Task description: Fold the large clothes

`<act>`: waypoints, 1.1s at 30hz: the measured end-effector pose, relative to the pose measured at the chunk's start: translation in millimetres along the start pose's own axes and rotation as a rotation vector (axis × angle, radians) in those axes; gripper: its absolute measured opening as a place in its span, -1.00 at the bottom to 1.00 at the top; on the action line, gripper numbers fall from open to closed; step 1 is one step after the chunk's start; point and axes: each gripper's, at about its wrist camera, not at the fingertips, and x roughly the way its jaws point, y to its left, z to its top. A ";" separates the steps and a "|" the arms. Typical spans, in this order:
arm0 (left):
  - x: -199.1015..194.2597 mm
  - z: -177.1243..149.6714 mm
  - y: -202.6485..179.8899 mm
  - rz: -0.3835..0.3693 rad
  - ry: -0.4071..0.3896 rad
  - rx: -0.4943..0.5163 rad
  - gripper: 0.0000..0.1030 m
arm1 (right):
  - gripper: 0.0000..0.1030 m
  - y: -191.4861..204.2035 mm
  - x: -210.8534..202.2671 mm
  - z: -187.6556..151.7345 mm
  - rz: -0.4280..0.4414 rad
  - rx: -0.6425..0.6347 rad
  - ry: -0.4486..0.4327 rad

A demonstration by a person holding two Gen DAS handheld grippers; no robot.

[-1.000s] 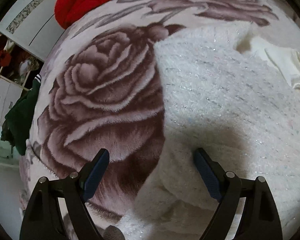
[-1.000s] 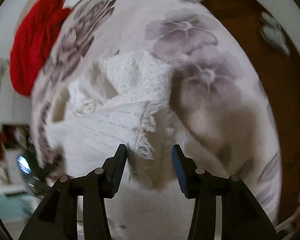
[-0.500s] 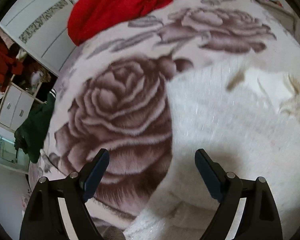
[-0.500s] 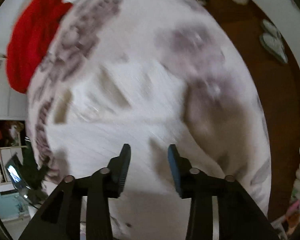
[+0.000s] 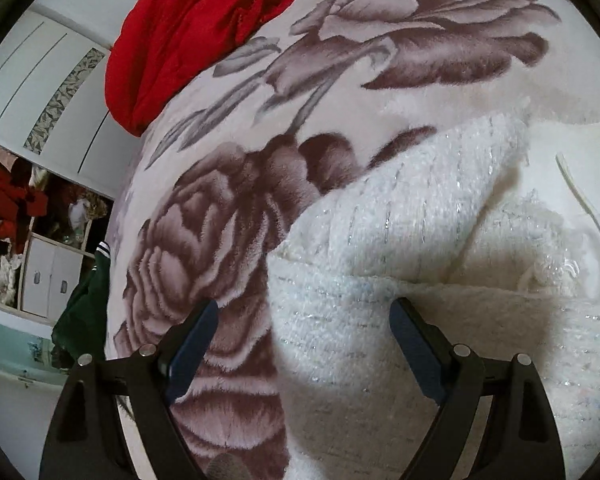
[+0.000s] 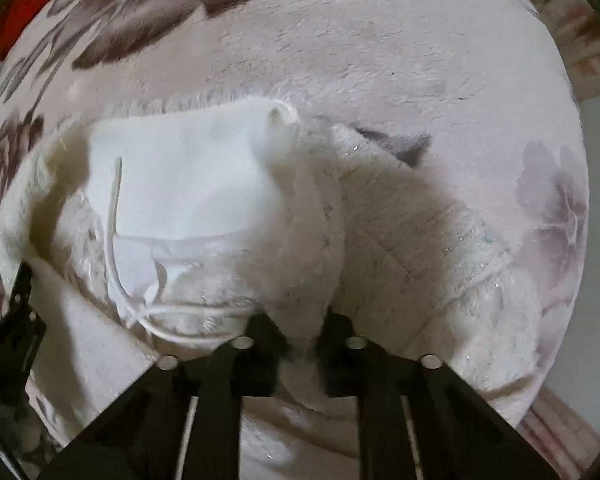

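A fluffy white knit garment [image 5: 400, 272] with silver threads lies crumpled on a rose-patterned blanket [image 5: 204, 240]. In the right wrist view the garment [image 6: 308, 240] shows its smooth white lining [image 6: 180, 184] and a thin white cord [image 6: 116, 232]. My left gripper [image 5: 304, 320] is open and empty, its jaws wide apart just above the garment's left edge. My right gripper [image 6: 302, 334] is shut on a ridge of the white garment, the fabric pinched between its fingers.
A red garment [image 5: 204, 24] lies at the far end of the bed. A dark green garment [image 5: 84, 308] hangs off the bed's left side by white cabinets [image 5: 48, 276]. The left gripper's black frame [image 6: 8, 336] shows at the right wrist view's left edge.
My right gripper dropped down onto the white garment and closed on a fold of it. My left gripper stayed open and drew back a little along the garment's left edge.
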 end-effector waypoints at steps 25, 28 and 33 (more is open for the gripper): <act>11.4 3.5 71.6 0.095 -0.016 -0.151 0.76 | -0.75 84.2 35.5 6.3 0.506 0.092 0.081; 4.8 -2.0 75.2 0.089 -0.033 -0.150 0.76 | -0.76 86.4 3.1 0.8 0.391 0.022 -0.049; 0.4 -3.0 72.2 0.068 -0.037 -0.139 0.76 | -0.76 63.5 -13.9 19.4 0.280 0.063 -0.103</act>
